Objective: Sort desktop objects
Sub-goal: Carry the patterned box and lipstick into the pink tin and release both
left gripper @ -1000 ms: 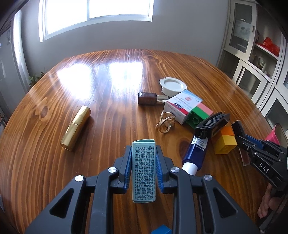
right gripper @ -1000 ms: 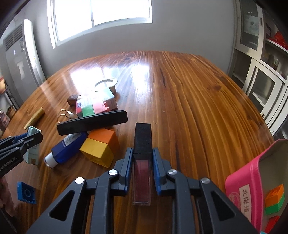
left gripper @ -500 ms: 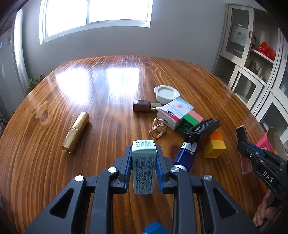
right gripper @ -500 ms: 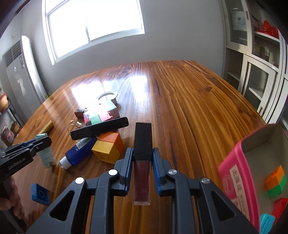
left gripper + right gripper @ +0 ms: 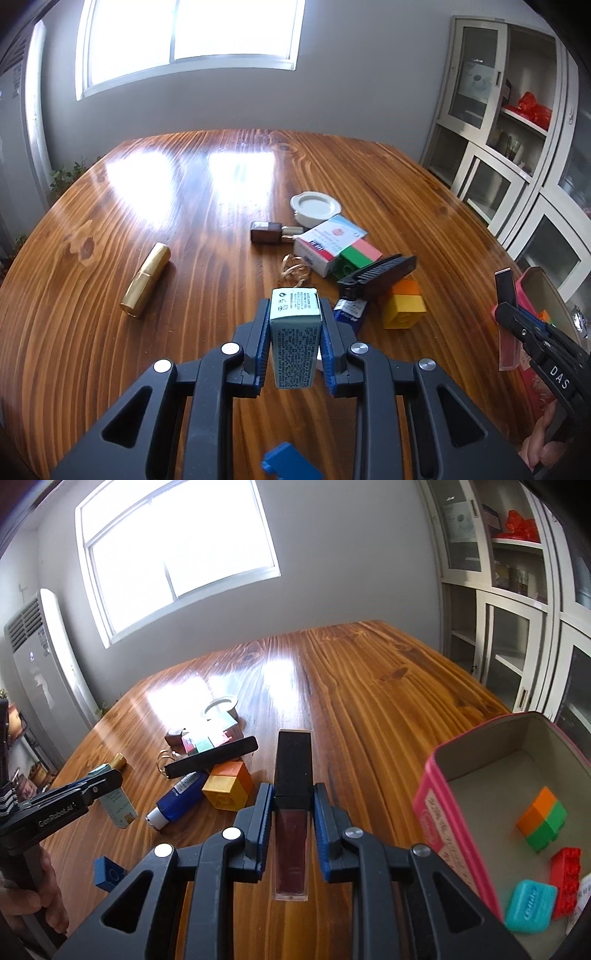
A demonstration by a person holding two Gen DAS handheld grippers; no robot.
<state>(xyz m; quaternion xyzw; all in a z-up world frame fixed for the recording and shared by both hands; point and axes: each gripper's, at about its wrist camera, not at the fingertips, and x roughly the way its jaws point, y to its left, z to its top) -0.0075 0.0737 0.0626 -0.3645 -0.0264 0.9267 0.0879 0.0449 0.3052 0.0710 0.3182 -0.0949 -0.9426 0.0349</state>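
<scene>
My left gripper is shut on a small pale green box and holds it above the wooden table. My right gripper is shut on a lip gloss tube with a black cap, held above the table just left of a pink box. The pink box holds an orange and green brick, a red brick and a teal case. In the left wrist view the right gripper is at the right edge by the pink box.
On the table lie a gold lipstick, a brown bottle, a white lid, a white carton, a black comb, a yellow and orange brick, a blue tube, gold rings and a blue brick. Cabinets stand on the right.
Both grippers have risen from the table with their objects. The right gripper has moved right, so more of the pink box's inside shows.
</scene>
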